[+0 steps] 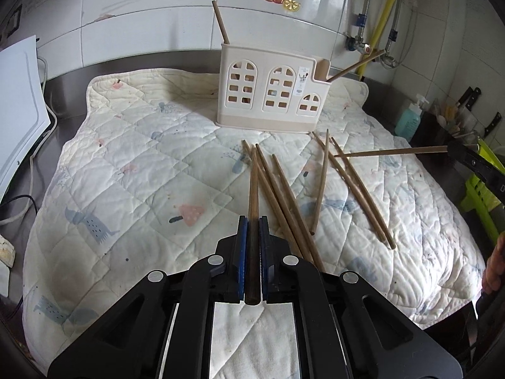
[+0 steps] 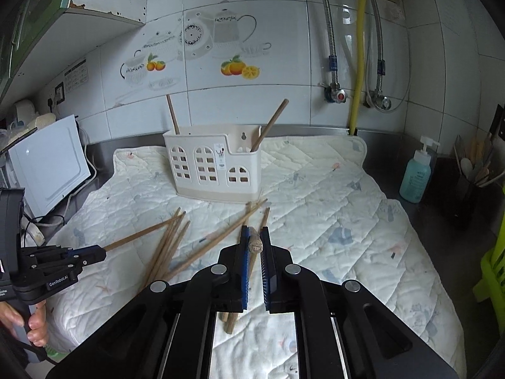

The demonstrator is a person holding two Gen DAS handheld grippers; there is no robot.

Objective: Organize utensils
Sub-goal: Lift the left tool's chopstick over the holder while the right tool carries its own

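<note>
Two chopsticks stand in the cream utensil holder (image 1: 270, 91) at twelve o'clock in the left wrist view, one leaning from its left end (image 1: 220, 22), one slanting out of its low right compartment (image 1: 356, 65). The holder sits on a quilted mat (image 1: 142, 164) spread over the steel desk (image 1: 63, 94). The left gripper (image 1: 253, 221) has its fingers clenched on a chopstick (image 1: 253, 189) that runs straight ahead along them. Loose chopsticks (image 1: 284, 195) lie fanned on the mat just right of it, with more (image 1: 356, 183) toward two o'clock. At three o'clock the right gripper (image 1: 454, 149) holds a chopstick (image 1: 391, 151) pointing left, level above the mat.

From the right wrist view, the holder (image 2: 217, 164) stands at eleven o'clock. The right gripper (image 2: 255, 237) has its fingers closed on the butt end of a chopstick (image 2: 255, 243), seen end-on. Loose chopsticks (image 2: 167, 246) lie on the mat (image 2: 331, 221) toward ten o'clock, and others (image 2: 230, 319) pass under the fingers. At nine o'clock the left gripper (image 2: 102, 252) grips a chopstick (image 2: 142, 232) by one end. A blue soap dispenser (image 2: 416, 173) stands on the desk at three o'clock.
</note>
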